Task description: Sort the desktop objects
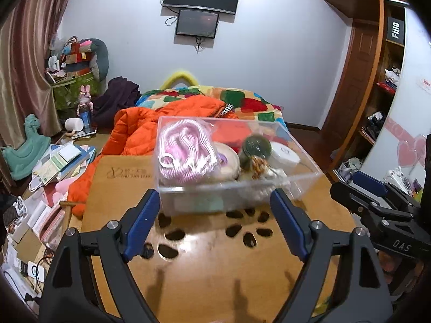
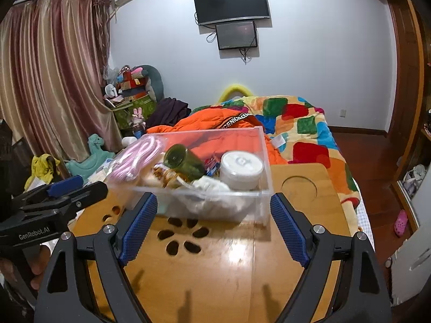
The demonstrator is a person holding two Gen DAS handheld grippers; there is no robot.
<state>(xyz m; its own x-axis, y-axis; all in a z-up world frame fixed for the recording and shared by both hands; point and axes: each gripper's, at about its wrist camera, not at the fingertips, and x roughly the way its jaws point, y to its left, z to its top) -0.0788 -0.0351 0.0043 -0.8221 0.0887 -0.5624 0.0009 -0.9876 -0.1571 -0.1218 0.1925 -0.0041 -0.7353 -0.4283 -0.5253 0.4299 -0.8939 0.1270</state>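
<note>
On the wooden counter (image 1: 215, 255) the clear box (image 1: 231, 167) stood at twelve o'clock, just beyond both grippers' spread, empty fingers (image 1: 146, 223) (image 2: 288, 226).

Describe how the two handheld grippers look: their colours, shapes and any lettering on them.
Both grippers have black angular plastic frames with silver pivot bolts and blue textured pads lining the fingers. The left gripper, seen from the right wrist, carries white "GenRobot.AI" lettering. The right gripper, seen from the left wrist, reads "DAS".
</note>
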